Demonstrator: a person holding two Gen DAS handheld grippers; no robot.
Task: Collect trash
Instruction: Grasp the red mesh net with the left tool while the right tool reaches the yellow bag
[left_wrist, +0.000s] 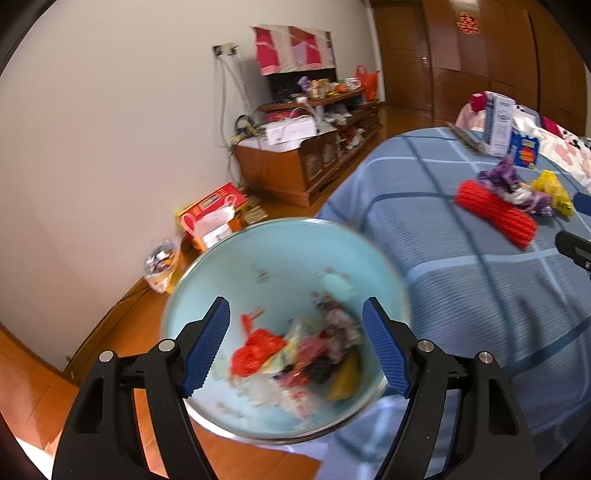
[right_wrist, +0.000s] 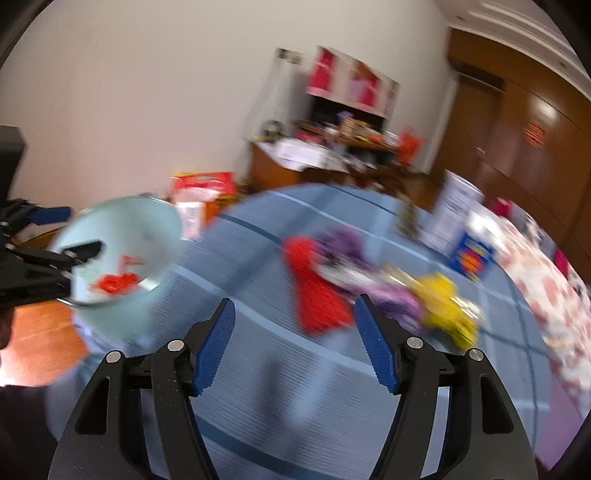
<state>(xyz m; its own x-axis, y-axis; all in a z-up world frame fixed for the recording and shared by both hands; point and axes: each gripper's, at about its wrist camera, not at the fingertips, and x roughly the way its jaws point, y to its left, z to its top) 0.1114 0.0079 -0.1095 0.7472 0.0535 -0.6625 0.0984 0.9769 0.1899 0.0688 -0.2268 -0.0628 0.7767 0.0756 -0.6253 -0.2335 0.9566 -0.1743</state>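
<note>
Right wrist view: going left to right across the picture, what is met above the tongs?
Pale blue bin → red ribbed piece → purple wrappers → yellow bag → blue-and-yellow packet, all but the bin lying on the blue checked bedspread.

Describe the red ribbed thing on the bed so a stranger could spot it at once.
Start at the bed with the blue checked cover. On it lies a small heap of litter, and the red ribbed sleeve is the piece at the end of that heap nearest the pale blue bin. Unlike the crumpled purple wrapper and yellow wrapper beside it, it is long, flat and evenly ridged.
</note>
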